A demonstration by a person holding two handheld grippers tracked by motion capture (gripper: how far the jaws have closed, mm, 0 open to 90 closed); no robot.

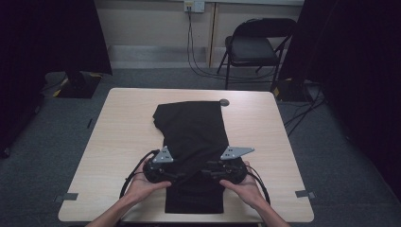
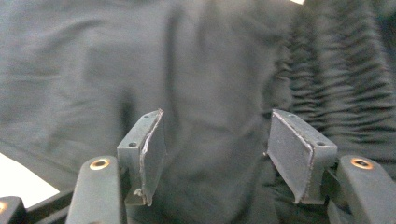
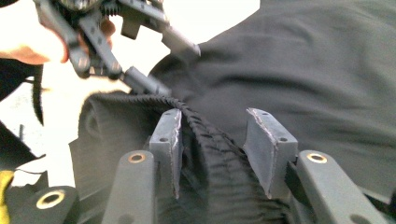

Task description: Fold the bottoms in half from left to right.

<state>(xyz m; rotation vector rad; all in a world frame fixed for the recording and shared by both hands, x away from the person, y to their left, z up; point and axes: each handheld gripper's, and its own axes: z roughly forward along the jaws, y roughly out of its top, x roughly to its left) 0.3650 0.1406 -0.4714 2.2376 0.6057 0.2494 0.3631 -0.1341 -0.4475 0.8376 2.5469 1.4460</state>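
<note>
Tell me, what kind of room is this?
Probably a lab or studio set up for recording, not a home. A bare table stands on grey carpet, black curtains hang at both sides, and a folding chair sits by wall cables.

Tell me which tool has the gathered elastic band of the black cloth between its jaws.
The right tool: the ribbed band runs between its jaws.

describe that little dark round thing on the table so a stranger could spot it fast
On the light wooden table, follow the black garment to its far end. Just off its far right corner sits a small dark disc, the lone round item, far from both tools.
</note>
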